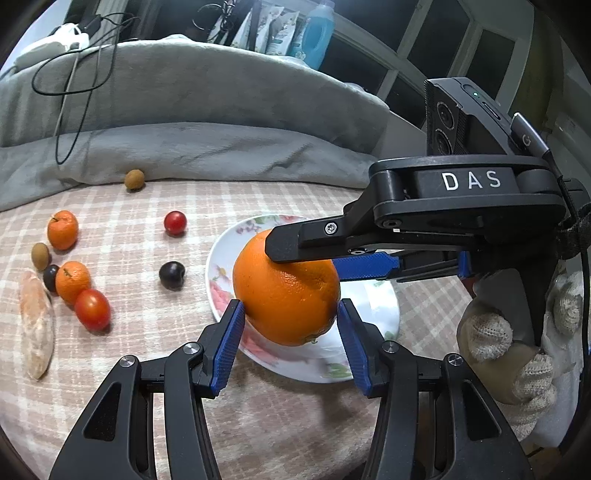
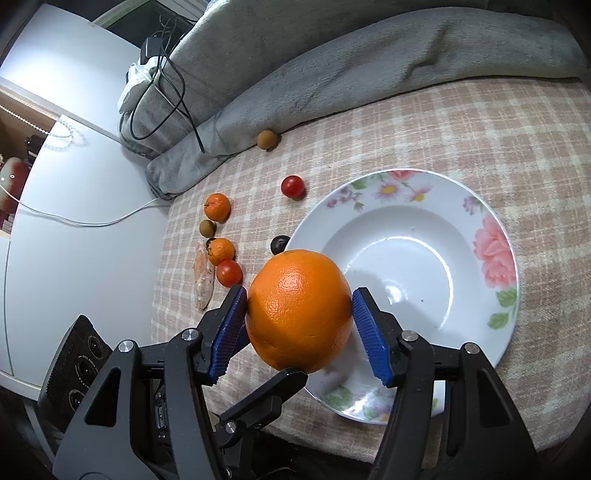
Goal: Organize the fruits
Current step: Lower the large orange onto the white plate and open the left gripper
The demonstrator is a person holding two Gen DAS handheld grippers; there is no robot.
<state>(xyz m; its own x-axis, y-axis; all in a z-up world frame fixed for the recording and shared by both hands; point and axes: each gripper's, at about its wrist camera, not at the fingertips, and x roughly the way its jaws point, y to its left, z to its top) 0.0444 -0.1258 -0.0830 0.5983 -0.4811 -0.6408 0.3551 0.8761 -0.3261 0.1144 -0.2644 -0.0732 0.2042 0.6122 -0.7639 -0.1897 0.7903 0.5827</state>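
Both tongs are gripping the big orange (image 2: 299, 310) together: the right tongs (image 2: 299, 317) are pinching its sides, the left tongs (image 1: 290, 325) likewise, and it is hanging over the near rim of the flowered plate (image 2: 491, 254). The plate is sitting empty; mandarins (image 1: 62, 229), tomatoes (image 1: 92, 308) and other small fruits are lying scattered on the checked cloth (image 1: 295, 424), so nearly everything is waiting.

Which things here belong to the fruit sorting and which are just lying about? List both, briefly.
Job in hand: large round orange; white floral ceramic plate; small orange mandarins; red cherry tomatoes; dark round fruits; brown longans; pale peeled citrus segment.

Lying about: grey fleece blanket; black cable; blue plastic bottle.
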